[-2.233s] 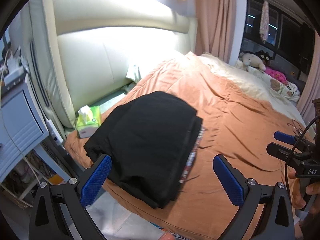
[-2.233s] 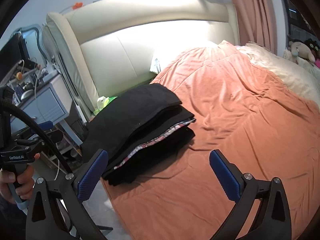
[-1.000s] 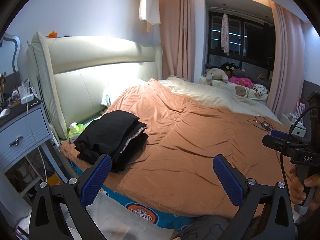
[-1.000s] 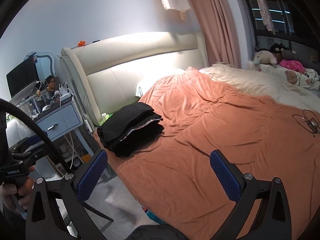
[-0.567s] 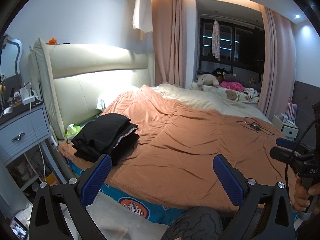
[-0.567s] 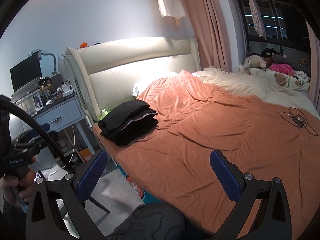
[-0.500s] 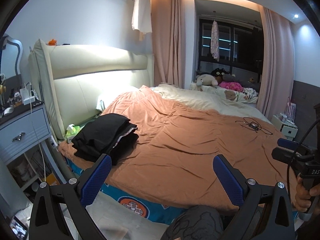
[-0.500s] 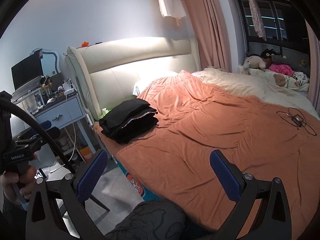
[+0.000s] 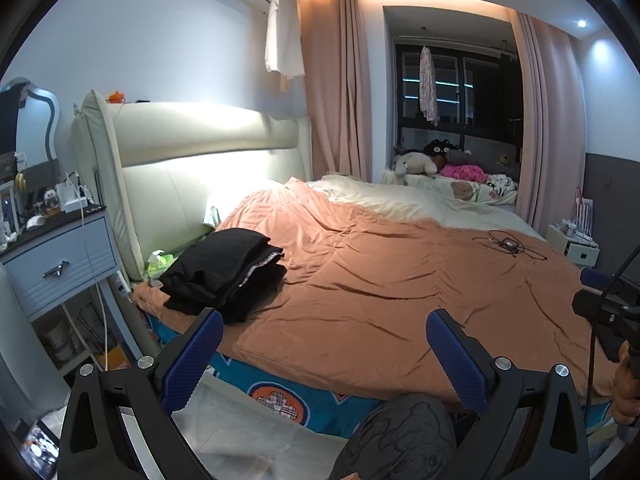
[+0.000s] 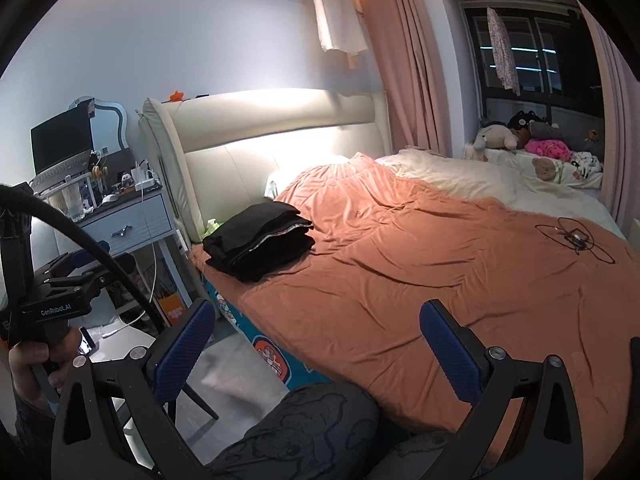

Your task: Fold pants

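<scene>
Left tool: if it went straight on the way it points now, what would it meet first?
Probably the orange duvet on the bed; the left tool, open and empty, points at its near half. The folded black pants lie off to its left.

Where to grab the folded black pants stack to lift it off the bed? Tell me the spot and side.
Grip the folded black pants at the layered open edge facing the bare orange blanket, coming in low from that side. The layers there stack up thick enough to pinch together, and the tissue box crowds the headboard side.
</scene>
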### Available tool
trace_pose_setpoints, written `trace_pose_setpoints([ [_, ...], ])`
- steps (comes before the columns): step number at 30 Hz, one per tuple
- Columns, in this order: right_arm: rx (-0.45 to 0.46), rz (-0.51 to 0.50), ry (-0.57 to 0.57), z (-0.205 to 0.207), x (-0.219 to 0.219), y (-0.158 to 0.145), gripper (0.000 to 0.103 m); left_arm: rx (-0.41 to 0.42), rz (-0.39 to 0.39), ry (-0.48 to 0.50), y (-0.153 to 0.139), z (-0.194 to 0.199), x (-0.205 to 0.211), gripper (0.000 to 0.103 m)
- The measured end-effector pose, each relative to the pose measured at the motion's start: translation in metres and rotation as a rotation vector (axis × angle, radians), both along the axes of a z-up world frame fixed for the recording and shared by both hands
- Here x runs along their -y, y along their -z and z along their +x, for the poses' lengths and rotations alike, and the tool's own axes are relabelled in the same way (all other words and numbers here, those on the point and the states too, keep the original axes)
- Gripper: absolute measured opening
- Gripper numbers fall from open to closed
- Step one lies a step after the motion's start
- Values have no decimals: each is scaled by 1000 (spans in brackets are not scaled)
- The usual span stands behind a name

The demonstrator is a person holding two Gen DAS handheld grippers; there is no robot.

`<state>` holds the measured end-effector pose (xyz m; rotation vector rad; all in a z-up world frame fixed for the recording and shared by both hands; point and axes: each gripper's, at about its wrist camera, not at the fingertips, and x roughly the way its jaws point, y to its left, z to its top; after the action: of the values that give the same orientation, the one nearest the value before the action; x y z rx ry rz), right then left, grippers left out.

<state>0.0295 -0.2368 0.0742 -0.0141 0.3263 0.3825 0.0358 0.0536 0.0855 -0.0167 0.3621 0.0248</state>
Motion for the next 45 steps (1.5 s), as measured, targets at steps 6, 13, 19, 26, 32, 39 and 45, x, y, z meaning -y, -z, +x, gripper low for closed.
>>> trace_pose_setpoints([
  [6,-10,-4,44,-12,-7,16,103,12,-5,0,16,-16,-2,103],
  [13,7,14,82,-21,-16,30,103,25,2,2,28,-25,-4,103],
  [19,-8,0,79,-18,-25,41,103,26,-10,-12,32,-27,-11,103],
  [26,-26,-12,69,-13,-26,39,103,22,-19,-28,36,-26,-14,103],
  [32,-23,-13,76,-15,-24,37,103,15,-14,-34,38,-26,-14,103],
  [39,-28,-13,74,-20,-24,41,103,16,-11,-35,39,-27,-13,103],
  [45,-26,-15,73,-22,-23,40,103,20,-7,-41,38,-29,-15,103],
])
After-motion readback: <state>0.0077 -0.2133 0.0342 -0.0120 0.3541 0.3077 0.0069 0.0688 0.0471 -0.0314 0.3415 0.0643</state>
